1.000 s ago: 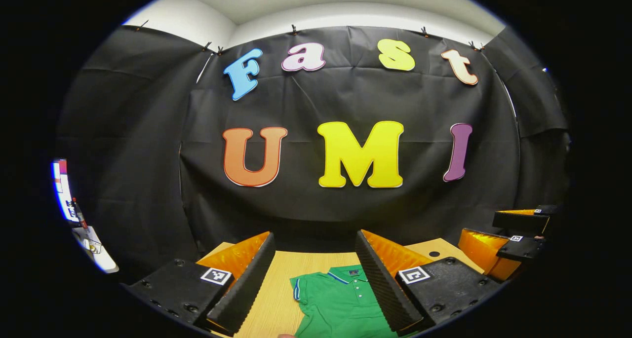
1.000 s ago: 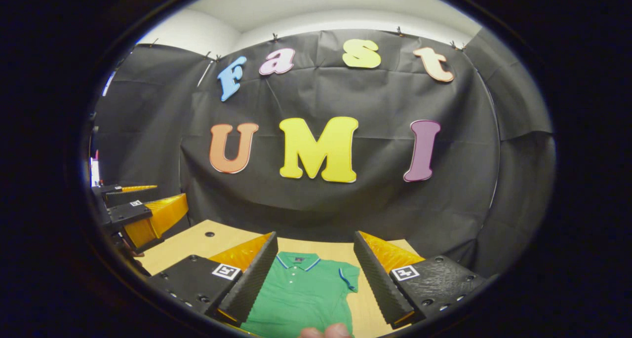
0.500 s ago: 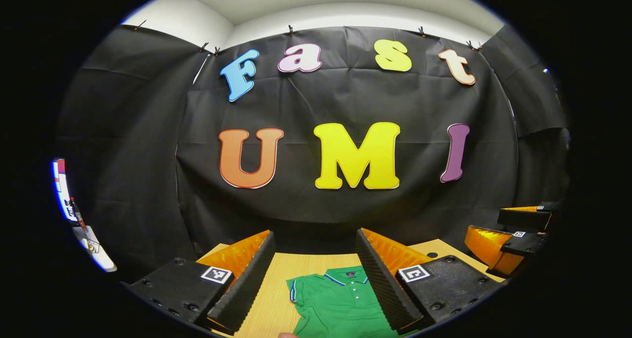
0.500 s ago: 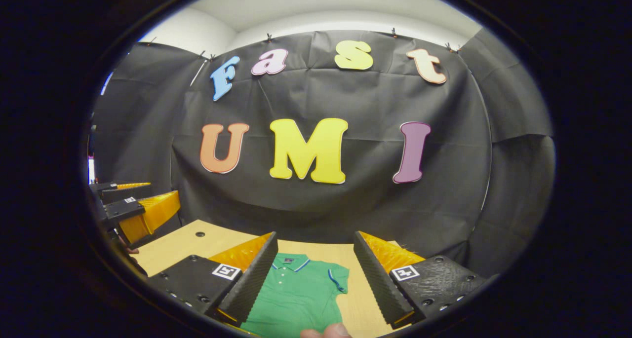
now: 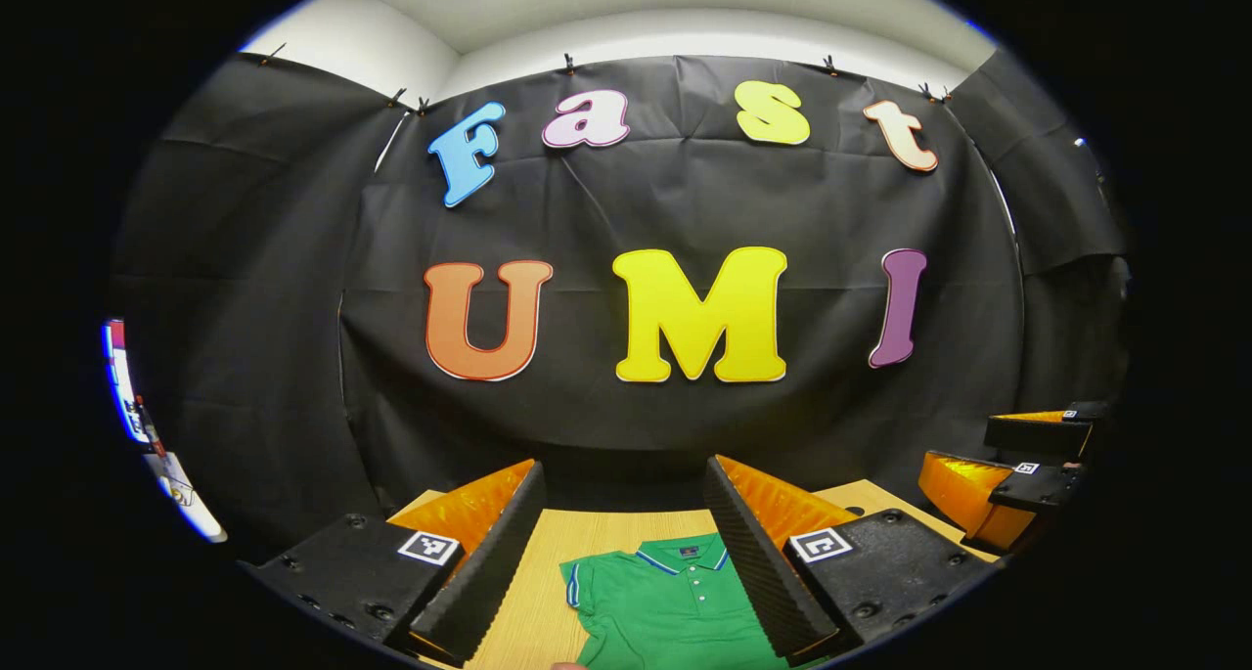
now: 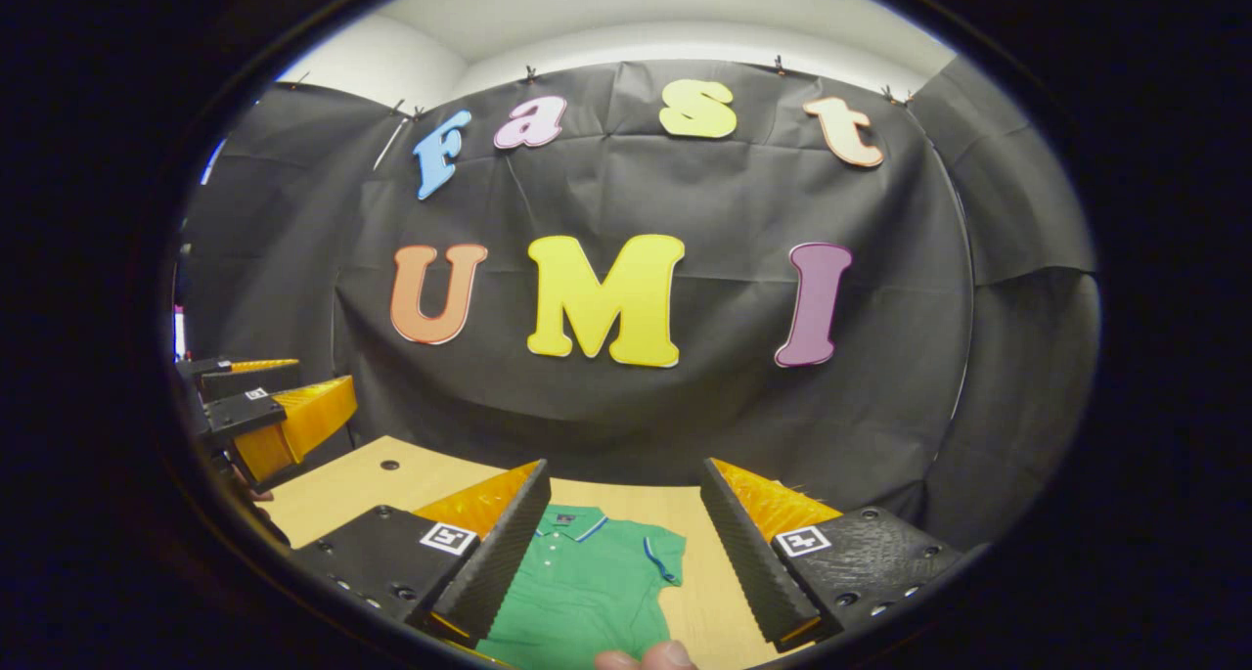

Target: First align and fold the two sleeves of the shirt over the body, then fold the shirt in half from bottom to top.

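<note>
Since a second ago both views drift slightly sideways; the green shirt (image 5: 665, 606) stays flat on the bench (image 6: 342, 484), collar away, sleeves unfolded. Left gripper (image 5: 626, 553) and right gripper (image 6: 621, 548) hover above it, jaws spread, holding nothing. Next: descend, pinch each sleeve (image 6: 665, 558) at its cuff, fold inward evenly.

The shirt (image 5: 675, 606) is soft matt knit cloth, lying on a table (image 5: 548, 592) of smooth, pale wood-grain. The booth's wall (image 5: 685, 201) is matt, creased cloth.
</note>
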`<state>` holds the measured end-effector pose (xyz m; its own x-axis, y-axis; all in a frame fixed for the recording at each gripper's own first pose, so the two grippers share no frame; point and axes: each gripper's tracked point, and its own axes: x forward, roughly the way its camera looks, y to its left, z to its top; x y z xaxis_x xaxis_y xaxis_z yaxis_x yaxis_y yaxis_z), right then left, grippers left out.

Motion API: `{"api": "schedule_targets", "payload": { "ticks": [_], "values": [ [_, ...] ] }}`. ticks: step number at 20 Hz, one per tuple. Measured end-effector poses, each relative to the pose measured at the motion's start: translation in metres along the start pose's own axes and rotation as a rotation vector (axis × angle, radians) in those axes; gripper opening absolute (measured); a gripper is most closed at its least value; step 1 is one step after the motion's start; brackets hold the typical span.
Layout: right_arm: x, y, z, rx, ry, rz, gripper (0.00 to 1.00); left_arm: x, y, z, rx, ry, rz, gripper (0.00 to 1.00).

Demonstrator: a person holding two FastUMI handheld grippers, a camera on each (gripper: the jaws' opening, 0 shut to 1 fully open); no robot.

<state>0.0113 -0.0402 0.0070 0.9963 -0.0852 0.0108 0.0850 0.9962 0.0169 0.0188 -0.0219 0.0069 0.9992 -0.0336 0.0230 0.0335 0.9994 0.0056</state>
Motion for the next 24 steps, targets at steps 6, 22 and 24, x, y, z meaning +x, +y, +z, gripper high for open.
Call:
{"api": "schedule_targets", "payload": {
  "ticks": [6, 22, 24],
  "values": [
    [0.011, -0.005, -0.012, -0.005, 0.038, 0.007, 0.95, 0.005, -0.002, -0.004, -0.007, 0.013, 0.008, 1.00],
    [0.132, -0.065, -0.182, -0.063, 0.445, 0.060, 0.95, 0.028, 0.000, -0.010, 0.001, 0.054, 0.112, 1.00],
    [0.151, -0.073, -0.209, -0.082, 0.499, 0.057, 0.96, 0.031, 0.000, -0.011, 0.007, 0.063, 0.128, 1.00]
  ]
}}
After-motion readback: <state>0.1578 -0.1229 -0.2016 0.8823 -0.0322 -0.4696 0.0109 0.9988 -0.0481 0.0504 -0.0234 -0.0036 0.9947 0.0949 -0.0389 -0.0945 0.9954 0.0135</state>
